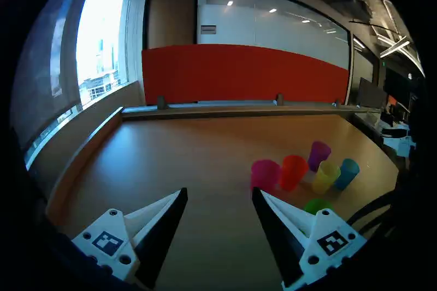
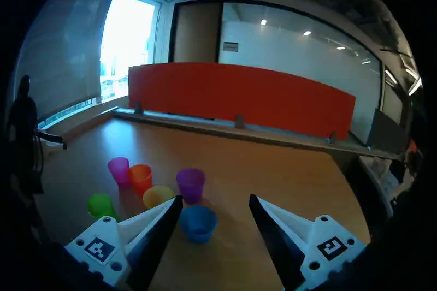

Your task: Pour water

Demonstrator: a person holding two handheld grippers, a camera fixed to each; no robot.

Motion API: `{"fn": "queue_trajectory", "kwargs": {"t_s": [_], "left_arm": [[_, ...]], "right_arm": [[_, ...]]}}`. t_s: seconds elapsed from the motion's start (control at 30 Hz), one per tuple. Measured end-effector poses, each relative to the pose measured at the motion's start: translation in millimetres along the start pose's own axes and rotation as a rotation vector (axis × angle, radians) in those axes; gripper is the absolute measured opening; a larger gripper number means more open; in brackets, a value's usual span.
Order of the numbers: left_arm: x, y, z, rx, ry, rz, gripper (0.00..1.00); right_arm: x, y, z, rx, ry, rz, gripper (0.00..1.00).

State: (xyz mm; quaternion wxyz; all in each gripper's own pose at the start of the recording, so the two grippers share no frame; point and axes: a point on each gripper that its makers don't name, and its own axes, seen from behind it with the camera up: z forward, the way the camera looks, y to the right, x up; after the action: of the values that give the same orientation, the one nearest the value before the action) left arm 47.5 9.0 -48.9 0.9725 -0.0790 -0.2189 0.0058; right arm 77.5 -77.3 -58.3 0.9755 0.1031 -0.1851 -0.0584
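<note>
Cups [image 2: 191, 183] lie nearer the right tool [image 2: 215, 196], blue cup [image 2: 198, 224] just ahead of it; left tool [image 1: 219, 189] hangs farther off; both wide open, empty

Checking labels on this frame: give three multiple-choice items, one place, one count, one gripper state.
1. Which cup sits nearest the right gripper? A blue cup B pink cup C orange cup
2. How many cups stand on the table? A four B six C eight
3. The right gripper is: A open, empty B shut on a cup C shut, empty
Answers: 1 A, it shows just ahead of the jaws; 2 B, six colours count out; 3 A, jaws apart, gripping nothing.
</note>
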Motion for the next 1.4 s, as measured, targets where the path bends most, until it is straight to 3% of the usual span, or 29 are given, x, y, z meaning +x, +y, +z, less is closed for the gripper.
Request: {"fn": "queue_trajectory", "kwargs": {"t_s": [0.4, 0.67, 0.97, 1.4], "left_arm": [[56, -15.2, -3.6, 0.025, 0.128, -0.02, 0.87], [97, -26.8, -11.5, 0.034, 0.222, 0.002, 0.87], [123, -39.0, -15.3, 0.046, 0.317, -0.026, 0.87], [127, -24.9, 3.0, 0.01, 0.367, -0.024, 0.87]], "right_arm": [[65, 50, 2.1, -0.149, 0.151, 0.006, 0.94], [97, 73, -3.6, -0.197, 0.22, 0.009, 0.94], [113, 83, -3.4, -0.224, 0.261, 0.006, 0.94], [115, 94, -10.6, -0.267, 0.237, 0.03, 0.94]]}}
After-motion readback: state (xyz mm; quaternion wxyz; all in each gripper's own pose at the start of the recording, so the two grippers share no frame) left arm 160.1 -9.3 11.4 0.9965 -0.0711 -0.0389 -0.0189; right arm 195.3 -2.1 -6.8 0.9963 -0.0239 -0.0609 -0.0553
